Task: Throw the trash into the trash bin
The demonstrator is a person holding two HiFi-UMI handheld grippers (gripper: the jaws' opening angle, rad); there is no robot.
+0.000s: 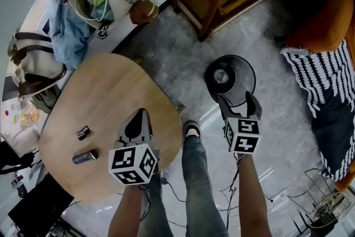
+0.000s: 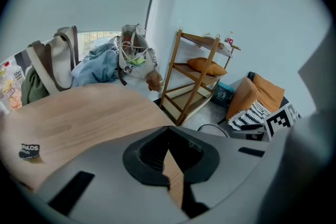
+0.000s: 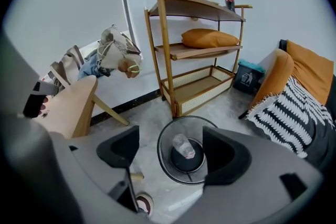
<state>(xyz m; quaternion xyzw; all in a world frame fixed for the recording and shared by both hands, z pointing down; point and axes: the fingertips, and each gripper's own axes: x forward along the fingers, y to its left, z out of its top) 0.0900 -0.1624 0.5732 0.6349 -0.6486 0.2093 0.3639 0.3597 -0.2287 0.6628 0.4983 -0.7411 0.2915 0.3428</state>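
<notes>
While a clear plastic bottle (image 3: 184, 146) lies in the black mesh trash bin (image 1: 248, 70) under the spread, empty fingers of the right gripper (image 3: 170, 152), a small black packet (image 1: 83, 132) and a dark cylinder (image 1: 84, 157) wait on the wooden tabletop (image 1: 111, 91) at left. The left gripper (image 2: 170, 153) has its fingers pressed together.

A clear plastic bottle (image 3: 184, 146) lies in the black mesh bin (image 3: 165, 158), right of the round wooden table (image 1: 111, 91). A dark can (image 1: 84, 157) lies on the table.

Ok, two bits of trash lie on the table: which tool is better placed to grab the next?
Left. The left tool hangs over the table, near the dark cylinder and black packet; the right tool stands open above the bin, off the table.
</notes>
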